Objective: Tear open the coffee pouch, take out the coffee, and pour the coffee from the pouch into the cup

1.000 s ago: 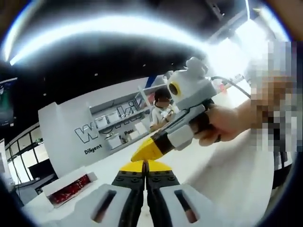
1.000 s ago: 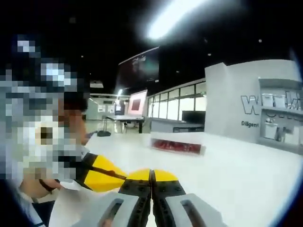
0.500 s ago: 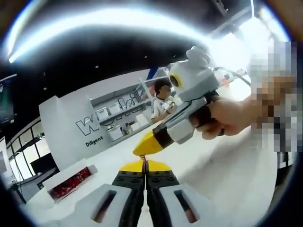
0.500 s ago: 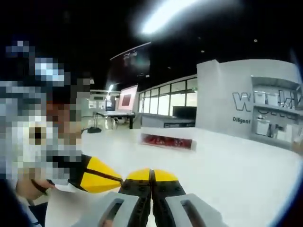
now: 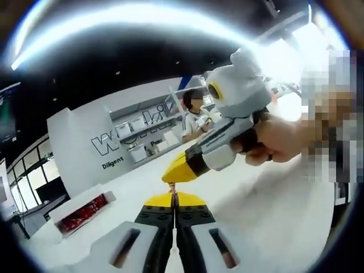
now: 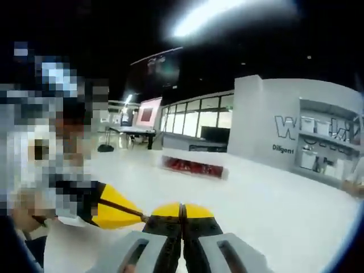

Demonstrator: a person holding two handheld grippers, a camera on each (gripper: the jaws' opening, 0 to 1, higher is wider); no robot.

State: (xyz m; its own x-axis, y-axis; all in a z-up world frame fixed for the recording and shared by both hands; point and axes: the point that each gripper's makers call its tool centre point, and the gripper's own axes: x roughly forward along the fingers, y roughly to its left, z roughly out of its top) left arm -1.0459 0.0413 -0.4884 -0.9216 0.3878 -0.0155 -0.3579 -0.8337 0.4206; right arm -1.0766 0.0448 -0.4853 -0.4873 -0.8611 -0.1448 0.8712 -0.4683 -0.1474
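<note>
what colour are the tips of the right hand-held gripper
Yellow tips on a black band, clearest in the left gripper view.

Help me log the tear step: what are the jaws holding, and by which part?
Cannot be told. Left gripper and right gripper are shut, tips nearly meeting; a thin dark sliver between them is too small to identify.

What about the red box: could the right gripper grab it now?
Probably not yet. The right gripper is shut, tip to tip with the left gripper, and the red box lies far off across the white counter. Nothing stands between, so moving closer and opening should do.
</note>
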